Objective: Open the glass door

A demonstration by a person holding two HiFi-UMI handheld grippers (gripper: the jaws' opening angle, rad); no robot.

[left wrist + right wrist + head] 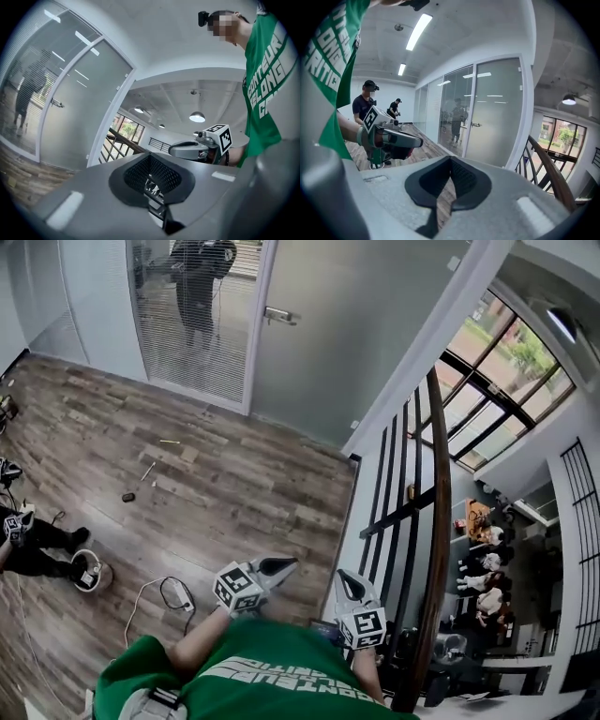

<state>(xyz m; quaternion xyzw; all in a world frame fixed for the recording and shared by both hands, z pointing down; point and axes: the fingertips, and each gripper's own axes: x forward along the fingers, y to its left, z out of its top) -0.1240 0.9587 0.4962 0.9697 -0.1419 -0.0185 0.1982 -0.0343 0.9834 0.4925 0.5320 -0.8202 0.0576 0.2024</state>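
Green shirt fabric [272,671] is filling the bottom of the head view, and just beyond it the person is holding the left gripper [284,565] and the right gripper [345,577] side by side, not touching. Each one's jaws are lying pressed together, gripping nothing. Both are pointing across the wooden floor [234,484] toward the glass door [347,343], which is standing well apart from them, shut in its frame, its handle [279,315] at the left edge. Beside the right gripper a dark railing [433,521] is running past. Behind the blinds [225,343] left of the door, another person [199,277] is standing.
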